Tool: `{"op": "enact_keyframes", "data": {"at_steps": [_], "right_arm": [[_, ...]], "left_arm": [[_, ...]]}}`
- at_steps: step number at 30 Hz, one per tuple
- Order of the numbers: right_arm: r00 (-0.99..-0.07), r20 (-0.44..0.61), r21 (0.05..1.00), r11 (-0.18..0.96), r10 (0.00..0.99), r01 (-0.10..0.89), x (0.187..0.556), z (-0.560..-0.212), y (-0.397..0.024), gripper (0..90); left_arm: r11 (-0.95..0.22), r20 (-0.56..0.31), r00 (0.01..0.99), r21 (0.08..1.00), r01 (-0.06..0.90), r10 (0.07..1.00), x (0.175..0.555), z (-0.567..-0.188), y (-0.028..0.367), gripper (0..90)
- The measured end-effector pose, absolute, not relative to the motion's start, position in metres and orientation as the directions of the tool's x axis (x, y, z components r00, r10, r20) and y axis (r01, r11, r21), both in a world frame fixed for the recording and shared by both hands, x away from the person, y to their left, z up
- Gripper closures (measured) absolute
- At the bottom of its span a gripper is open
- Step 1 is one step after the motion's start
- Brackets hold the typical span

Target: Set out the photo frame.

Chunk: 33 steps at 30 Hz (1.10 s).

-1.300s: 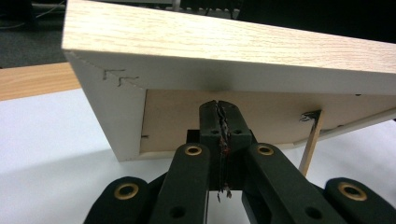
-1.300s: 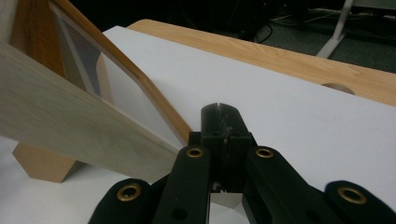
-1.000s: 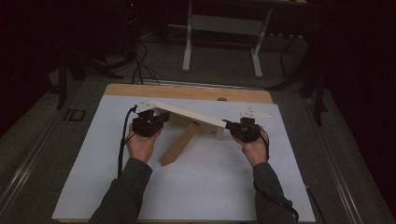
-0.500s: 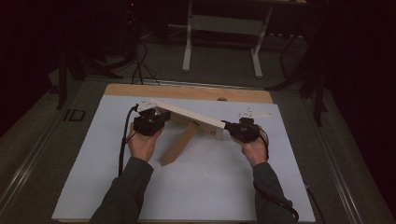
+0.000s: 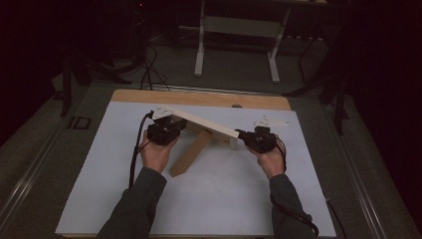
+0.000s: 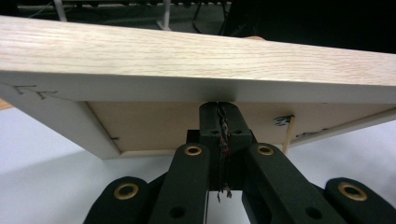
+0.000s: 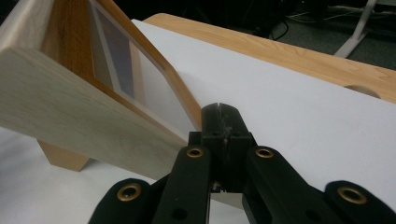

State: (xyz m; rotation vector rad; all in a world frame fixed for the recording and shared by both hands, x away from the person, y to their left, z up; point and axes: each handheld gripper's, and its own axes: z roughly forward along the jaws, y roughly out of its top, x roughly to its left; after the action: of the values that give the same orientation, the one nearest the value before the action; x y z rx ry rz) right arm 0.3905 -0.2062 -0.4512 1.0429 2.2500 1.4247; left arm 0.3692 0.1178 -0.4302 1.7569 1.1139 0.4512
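Note:
A light wooden picture frame [image 5: 204, 127] stands tilted on the white sheet, propped by its wooden back leg [image 5: 191, 154]. My left gripper [image 5: 180, 127] is at the frame's left end. In the left gripper view its jaws are shut, with the tips [image 6: 219, 112] up against the underside of the frame's rim [image 6: 187, 51]. My right gripper [image 5: 241, 135] is at the frame's right end. In the right gripper view its jaws [image 7: 219, 113] are shut with nothing between them, close beside the frame's lower corner [image 7: 70, 107]. I cannot tell if they touch it.
A white sheet [image 5: 224, 199] covers most of the wooden table, whose bare far edge [image 5: 199, 98] has a round hole [image 5: 237, 105]. A desk's white legs [image 5: 200, 55] and cables stand on the dark floor beyond.

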Motion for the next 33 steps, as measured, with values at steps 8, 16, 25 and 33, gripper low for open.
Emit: {"op": "enact_keyframes", "data": {"at_steps": [8,16,25,33], "right_arm": [[-0.705,0.132,0.873,0.256,0.697,0.416,0.389,-0.451,-0.206,89.9],[-0.703,0.137,0.874,0.249,0.698,0.418,0.387,-0.452,-0.205,89.9],[-0.706,0.134,0.874,0.254,0.696,0.415,0.387,-0.451,-0.205,89.9],[-0.708,0.131,0.877,0.252,0.693,0.410,0.384,-0.451,-0.204,89.9]], "left_arm": [[-0.117,-0.174,0.517,0.868,0.482,0.838,0.370,-0.429,0.114,90.0],[-0.125,-0.173,0.524,0.866,0.485,0.834,0.371,-0.430,0.109,90.0],[-0.147,-0.159,0.540,0.864,0.481,0.827,0.371,-0.430,0.102,90.0],[-0.164,-0.150,0.550,0.862,0.480,0.822,0.370,-0.431,0.096,90.0]]}}
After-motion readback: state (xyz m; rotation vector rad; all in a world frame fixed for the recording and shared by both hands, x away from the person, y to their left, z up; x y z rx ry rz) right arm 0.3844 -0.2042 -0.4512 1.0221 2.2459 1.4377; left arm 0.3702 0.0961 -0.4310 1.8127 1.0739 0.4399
